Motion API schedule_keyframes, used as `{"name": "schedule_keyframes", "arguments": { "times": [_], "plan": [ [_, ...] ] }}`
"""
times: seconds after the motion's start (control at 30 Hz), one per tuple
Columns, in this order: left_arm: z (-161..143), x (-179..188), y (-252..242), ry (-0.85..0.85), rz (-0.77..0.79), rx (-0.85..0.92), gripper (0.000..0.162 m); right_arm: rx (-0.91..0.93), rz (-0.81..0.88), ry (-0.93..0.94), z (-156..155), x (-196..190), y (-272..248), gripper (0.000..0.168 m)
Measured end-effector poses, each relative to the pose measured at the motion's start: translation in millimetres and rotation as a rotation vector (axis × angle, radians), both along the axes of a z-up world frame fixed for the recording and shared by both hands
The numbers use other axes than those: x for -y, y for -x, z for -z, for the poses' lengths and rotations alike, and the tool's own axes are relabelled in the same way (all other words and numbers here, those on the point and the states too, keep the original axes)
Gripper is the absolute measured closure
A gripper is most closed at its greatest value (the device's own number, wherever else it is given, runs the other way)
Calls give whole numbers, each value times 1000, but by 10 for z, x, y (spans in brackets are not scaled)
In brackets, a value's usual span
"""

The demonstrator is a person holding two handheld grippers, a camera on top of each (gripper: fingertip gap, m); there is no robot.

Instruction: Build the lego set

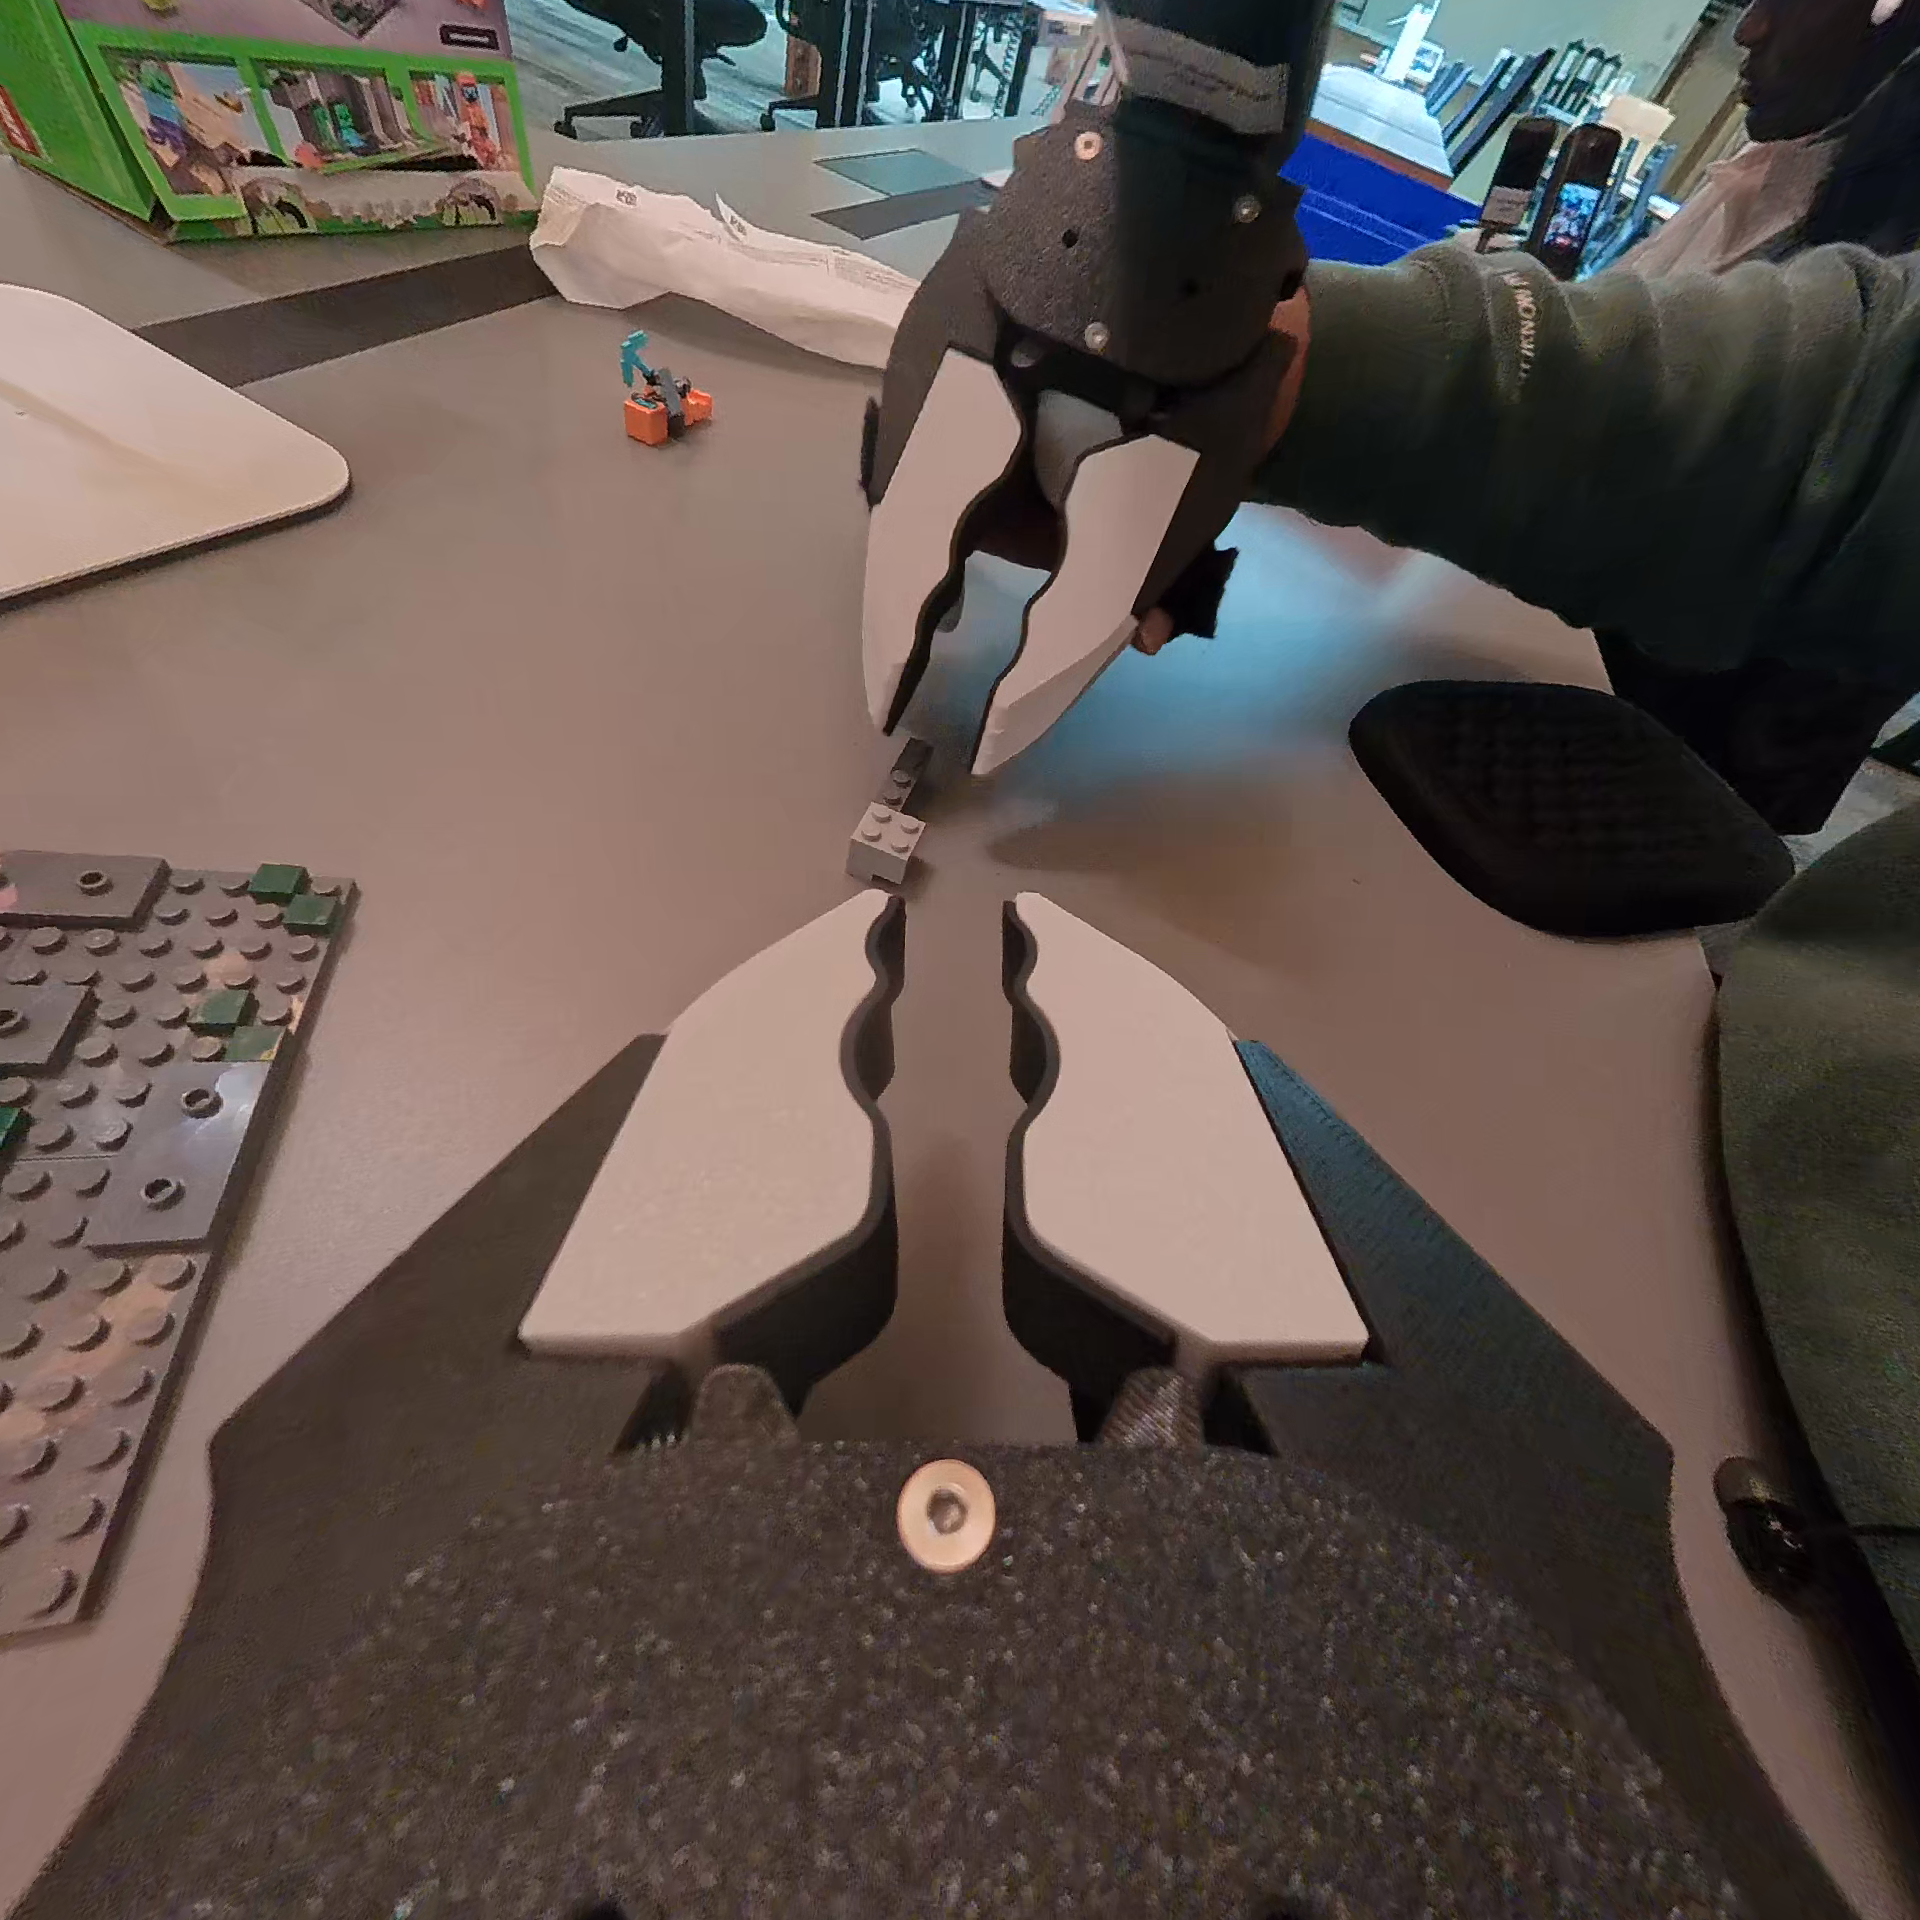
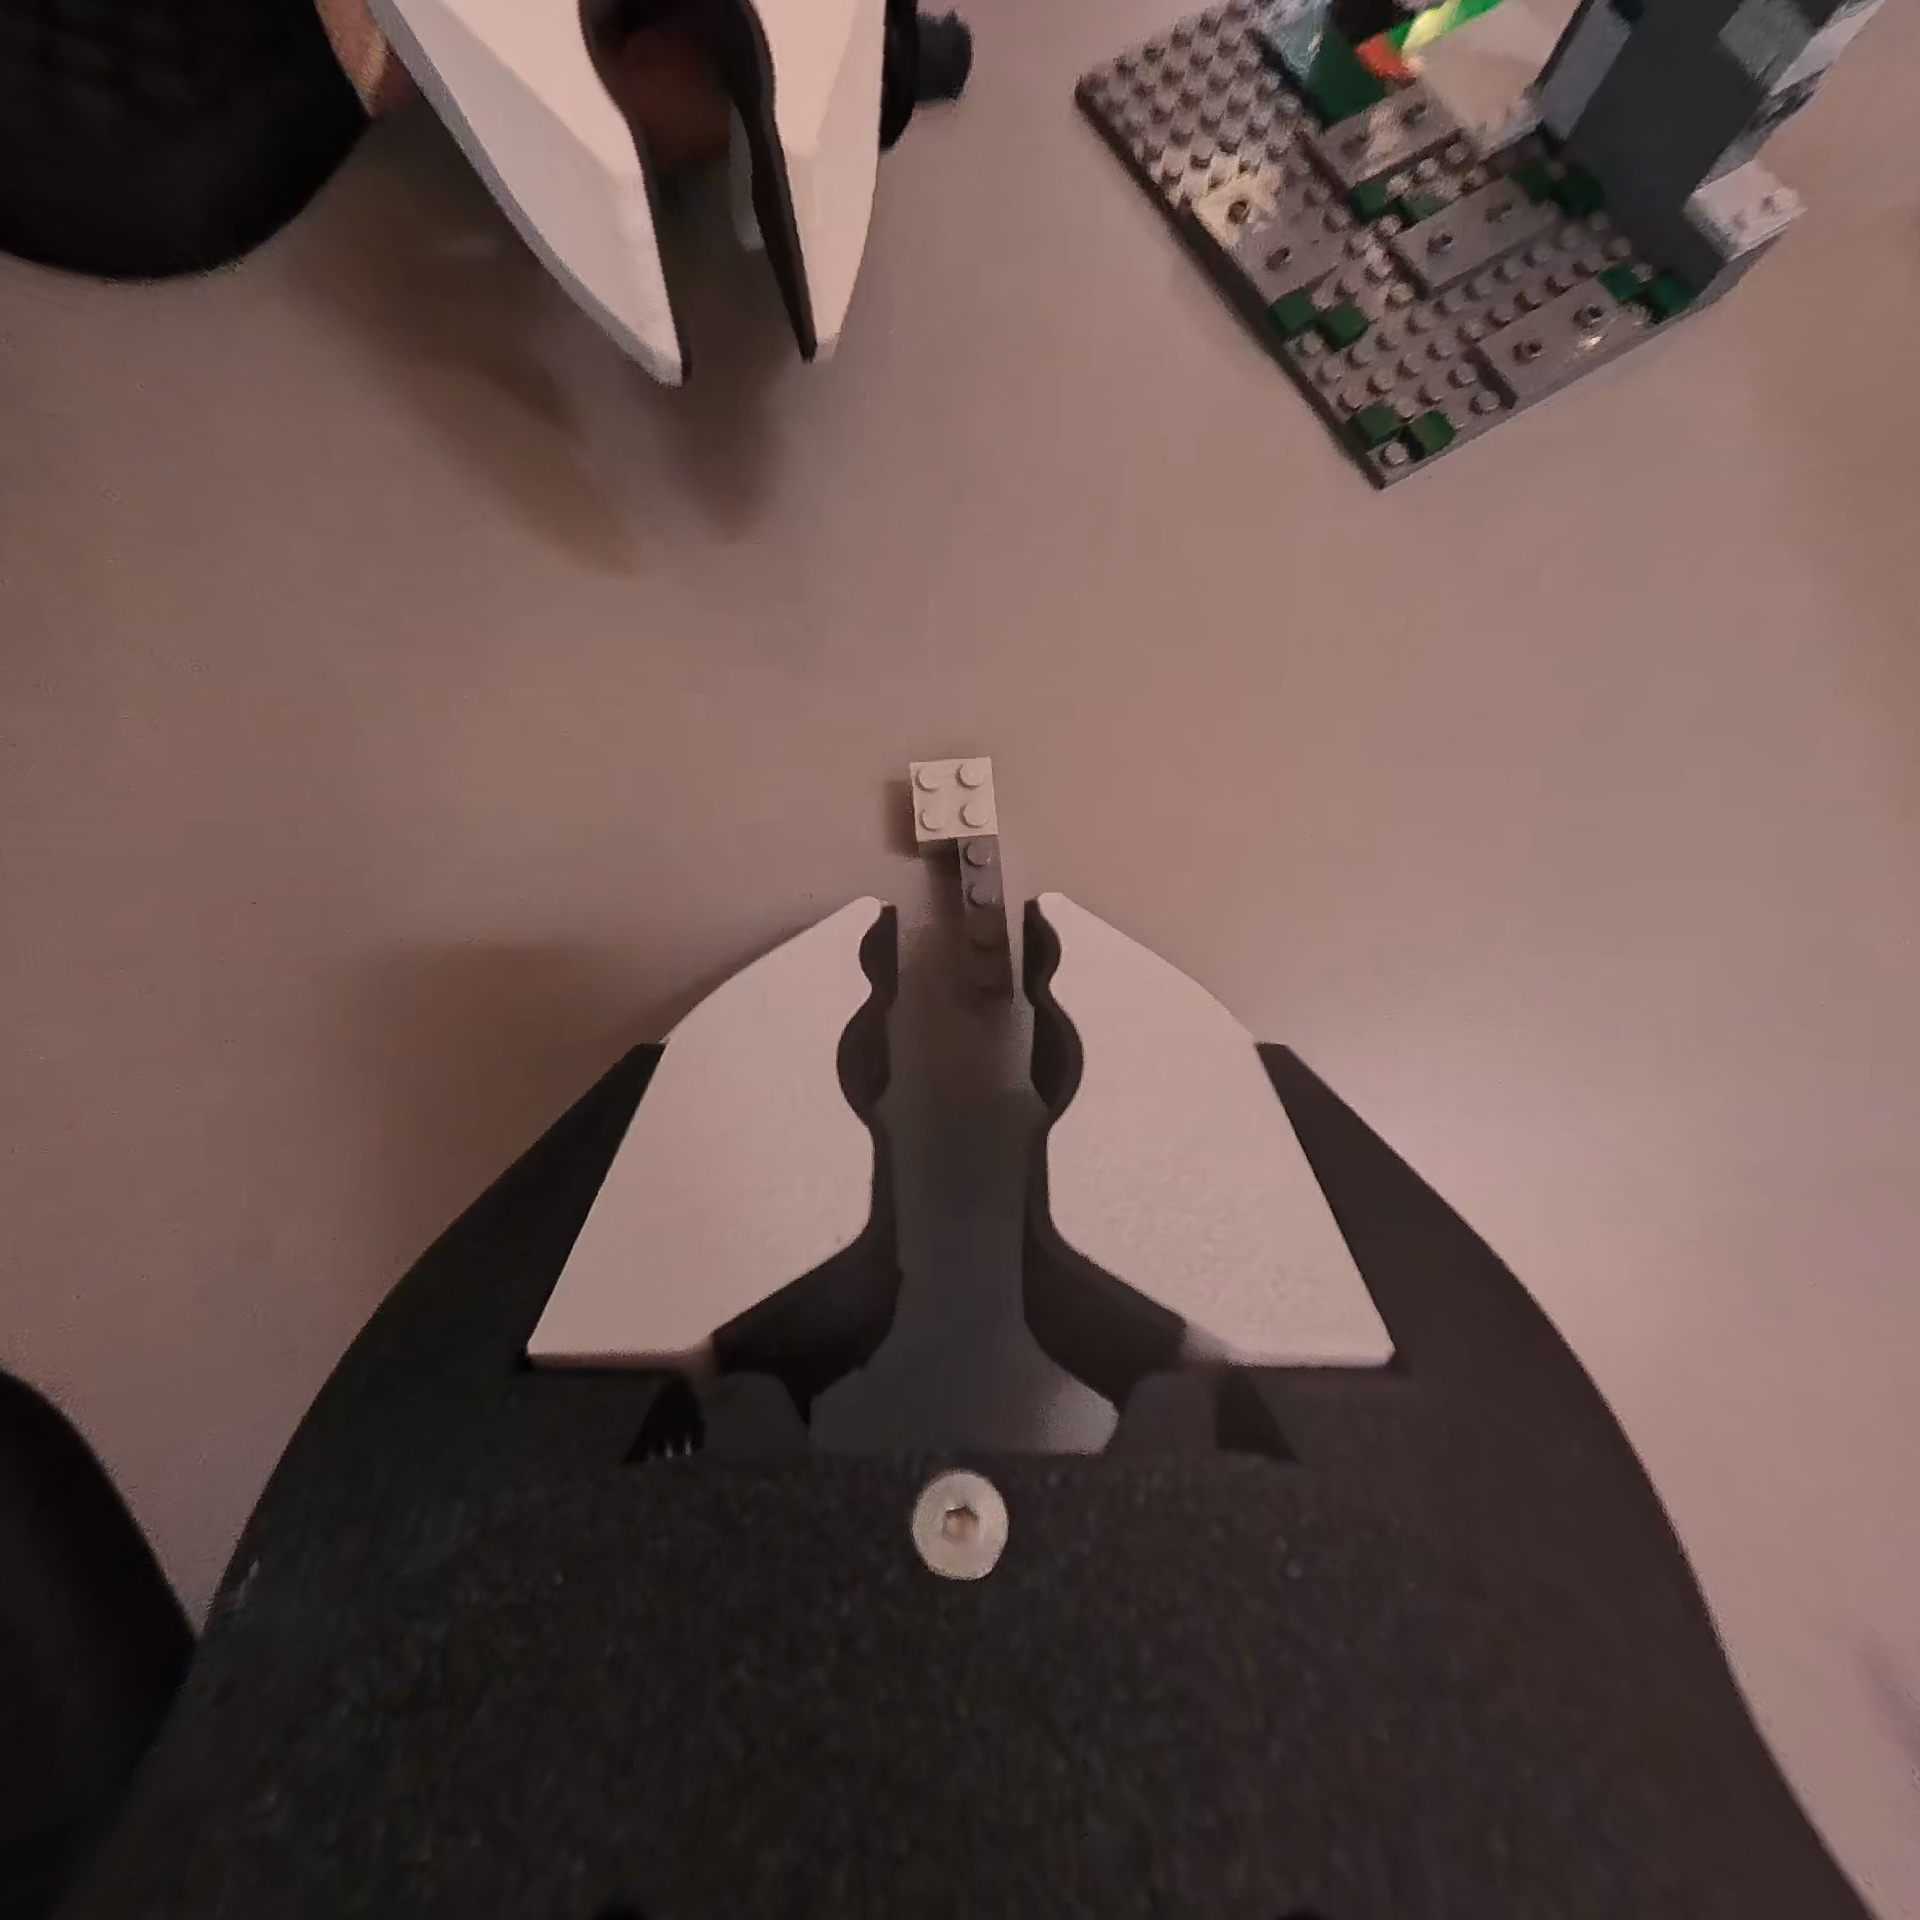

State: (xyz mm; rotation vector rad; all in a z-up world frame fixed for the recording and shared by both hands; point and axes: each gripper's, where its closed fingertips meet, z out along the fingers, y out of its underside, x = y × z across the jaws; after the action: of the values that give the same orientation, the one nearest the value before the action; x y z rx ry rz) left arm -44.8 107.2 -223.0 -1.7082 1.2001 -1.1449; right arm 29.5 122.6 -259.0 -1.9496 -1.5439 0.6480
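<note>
A light grey 2x2 brick (image 1: 886, 836) (image 2: 951, 795) lies on the table, touching the end of a dark grey narrow plate (image 1: 909, 774) (image 2: 985, 925). My right gripper (image 2: 961, 906) is open, its fingertips on either side of the plate, which lies close to the right finger; it also shows in the left wrist view (image 1: 935, 748). My left gripper (image 1: 951, 904) is open and empty, just short of the 2x2 brick; in the right wrist view (image 2: 743, 358) it faces the bricks from the far side. The studded grey baseplate (image 1: 135, 1143) (image 2: 1403, 312) carries dark grey walls (image 2: 1662, 125).
A green Lego box (image 1: 260, 114), a white paper bag (image 1: 707, 260) and a small orange figure with a teal pickaxe (image 1: 665, 400) sit farther back. A white board (image 1: 135, 447) lies at left. A black chair armrest (image 1: 1558, 810) and a person's green sleeve (image 1: 1610, 436) are at right. The gap from one gripper's tips to the other's is roughly 9 centimeters.
</note>
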Motion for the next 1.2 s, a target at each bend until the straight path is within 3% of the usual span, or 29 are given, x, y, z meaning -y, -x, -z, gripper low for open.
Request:
{"name": "schedule_keyframes", "arguments": {
  "times": [0.2,0.5,0.6,0.83,1.2],
  "plan": [
    [-7,12,1,-6,8,4,147,-120,136,-34,-209,70,-15,141],
    [-215,-246,147,-83,-146,92,162,-497,512,-83,-675,122,65,168],
    [-295,-364,230,-113,-224,130,162,-569,611,-157,-750,53,11,168],
    [-395,-559,349,-224,-365,161,162,-590,710,-410,-853,-87,-288,168],
    [-563,-629,379,-389,-543,138,162,-592,803,-492,-977,-98,-478,168]
  ]
}}
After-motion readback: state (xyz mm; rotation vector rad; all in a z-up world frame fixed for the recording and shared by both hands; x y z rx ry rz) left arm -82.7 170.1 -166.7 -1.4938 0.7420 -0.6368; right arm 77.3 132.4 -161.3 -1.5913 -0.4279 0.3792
